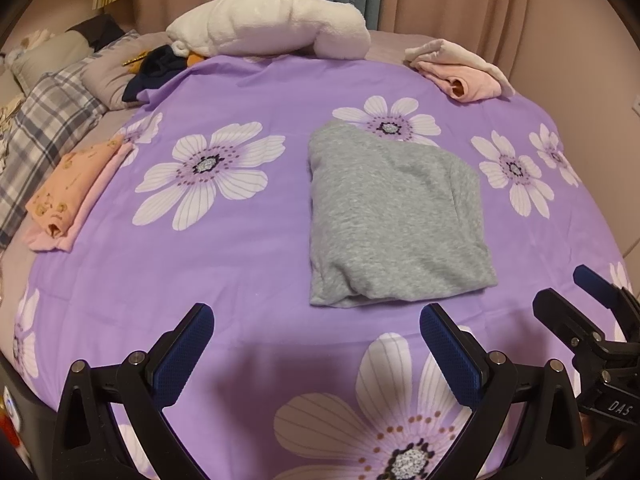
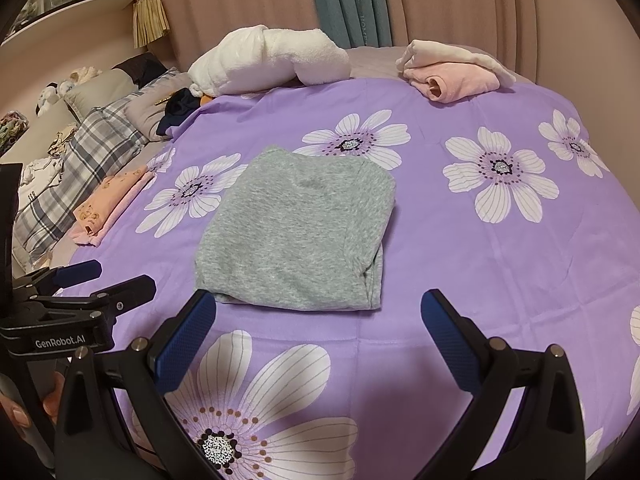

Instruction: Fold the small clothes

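A grey garment [image 1: 394, 216] lies folded into a flat rectangle on the purple flowered sheet [image 1: 240, 264]; it also shows in the right wrist view [image 2: 296, 232]. My left gripper [image 1: 316, 320] is open and empty, just short of the garment's near edge and to its left. My right gripper [image 2: 318, 306] is open and empty, its left fingertip [image 2: 202, 304] close to the garment's near left corner. The right gripper also shows at the right edge of the left wrist view [image 1: 576, 292]; the left gripper shows at the left edge of the right wrist view [image 2: 120, 276].
A folded orange-and-pink garment [image 1: 68, 196] lies at the sheet's left edge. A pink and cream pile [image 1: 460, 68] sits at the far right. A rolled white blanket [image 1: 272, 24] lies at the back. A plaid pillow [image 1: 44, 132] and dark clothes [image 1: 156, 68] are at left.
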`<state>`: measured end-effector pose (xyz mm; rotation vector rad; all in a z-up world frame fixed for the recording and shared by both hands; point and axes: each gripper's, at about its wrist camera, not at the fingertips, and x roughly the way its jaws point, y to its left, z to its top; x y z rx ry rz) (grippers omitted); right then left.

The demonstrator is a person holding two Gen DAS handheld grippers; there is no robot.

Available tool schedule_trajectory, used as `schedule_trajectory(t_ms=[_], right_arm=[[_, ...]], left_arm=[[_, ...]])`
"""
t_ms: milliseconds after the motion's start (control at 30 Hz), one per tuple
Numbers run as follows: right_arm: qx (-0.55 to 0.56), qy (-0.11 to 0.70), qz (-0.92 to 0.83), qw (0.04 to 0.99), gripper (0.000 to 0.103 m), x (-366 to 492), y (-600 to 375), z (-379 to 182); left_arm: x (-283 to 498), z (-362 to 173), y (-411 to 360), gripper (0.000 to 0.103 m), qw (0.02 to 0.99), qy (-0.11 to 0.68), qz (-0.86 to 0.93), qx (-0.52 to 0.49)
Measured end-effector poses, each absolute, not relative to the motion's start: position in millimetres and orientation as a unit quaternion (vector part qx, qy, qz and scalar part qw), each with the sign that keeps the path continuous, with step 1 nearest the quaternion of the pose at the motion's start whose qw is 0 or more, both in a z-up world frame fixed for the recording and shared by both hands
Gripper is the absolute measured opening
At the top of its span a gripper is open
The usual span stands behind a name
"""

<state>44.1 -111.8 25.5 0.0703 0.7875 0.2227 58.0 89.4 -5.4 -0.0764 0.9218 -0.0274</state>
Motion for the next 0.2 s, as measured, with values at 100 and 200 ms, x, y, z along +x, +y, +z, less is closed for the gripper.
schedule_trajectory(t_ms=[100,200], right_arm=[[0.035,0.383,0.109,0.917,0.103,44.2,-112.6,25.8],[0.034,0.383,0.108,0.917,0.103,44.2,-111.6,26.4]], left_arm=[[58.0,-5.5,89.0,0.102,0.895,0.444,-0.012,-0.037],[58.6,-6.5,89.9,0.102,0.894,0.447,-0.011,-0.037]])
